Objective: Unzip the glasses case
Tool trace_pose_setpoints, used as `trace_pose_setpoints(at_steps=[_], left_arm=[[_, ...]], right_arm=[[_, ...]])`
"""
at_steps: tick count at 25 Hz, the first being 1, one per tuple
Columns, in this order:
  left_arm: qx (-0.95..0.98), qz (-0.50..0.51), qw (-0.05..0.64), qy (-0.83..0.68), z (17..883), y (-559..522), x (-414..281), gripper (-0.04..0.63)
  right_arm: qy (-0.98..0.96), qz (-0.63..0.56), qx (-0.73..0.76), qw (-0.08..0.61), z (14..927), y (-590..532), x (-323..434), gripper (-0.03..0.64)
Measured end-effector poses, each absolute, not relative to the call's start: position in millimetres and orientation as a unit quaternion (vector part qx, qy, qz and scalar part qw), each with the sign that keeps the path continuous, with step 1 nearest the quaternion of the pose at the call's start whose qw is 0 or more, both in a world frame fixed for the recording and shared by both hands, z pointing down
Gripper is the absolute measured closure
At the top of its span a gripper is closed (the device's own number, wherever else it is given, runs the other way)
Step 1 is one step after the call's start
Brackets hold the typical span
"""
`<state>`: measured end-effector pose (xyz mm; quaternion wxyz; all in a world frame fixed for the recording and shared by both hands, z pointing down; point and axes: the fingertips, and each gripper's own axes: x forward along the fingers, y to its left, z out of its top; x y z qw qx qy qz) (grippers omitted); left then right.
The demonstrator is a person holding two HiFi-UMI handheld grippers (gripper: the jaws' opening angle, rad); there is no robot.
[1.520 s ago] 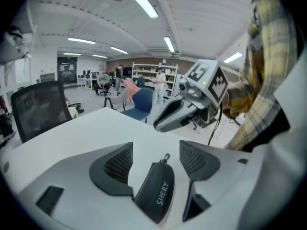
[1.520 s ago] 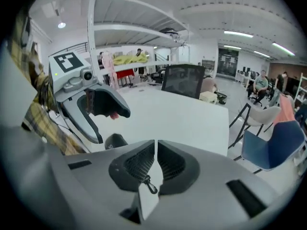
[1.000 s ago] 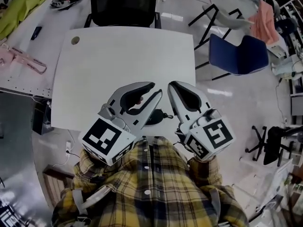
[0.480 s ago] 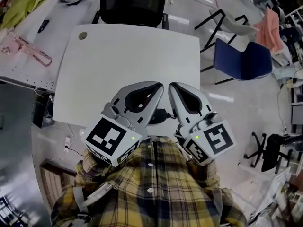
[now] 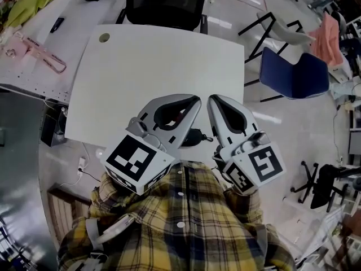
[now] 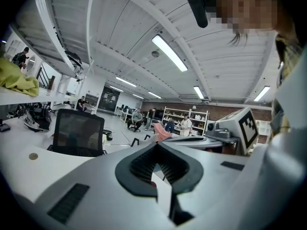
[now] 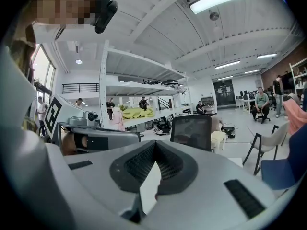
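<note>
Seen from above, two grey tools are held side by side over the near edge of a white tabletop (image 5: 158, 55), with a plaid shirt (image 5: 180, 224) filling the bottom of the frame. The left tool (image 5: 197, 100) is now pressed together at its tips. A second ago its jaws were slightly apart; half a second ago they were already together. The right tool (image 5: 214, 98) is also pressed together, as it was before. Nothing is seen between either pair of jaws in the gripper views.

The dark glasses case (image 5: 194, 135) lies at the tabletop's near edge, just below the frame's centre, in the same place as before. It is mostly hidden between and beneath the tools. Whether any part of the case is caught in the left tool cannot be told. If it is, the closing is judged to be the grip needed for unzipping. How far the case is unzipped is not shown.
</note>
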<state>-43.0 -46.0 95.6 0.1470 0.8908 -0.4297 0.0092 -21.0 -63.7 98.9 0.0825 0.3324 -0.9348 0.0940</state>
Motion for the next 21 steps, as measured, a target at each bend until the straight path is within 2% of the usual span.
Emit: trace_pose_setpoints(at_steps=[21], left_arm=[[0.890,0.018,0.147,-0.432,103,-52,-40,0.588]], right_arm=[[-0.933,0.107,0.332,0.093,113,-65,-17,0.618]])
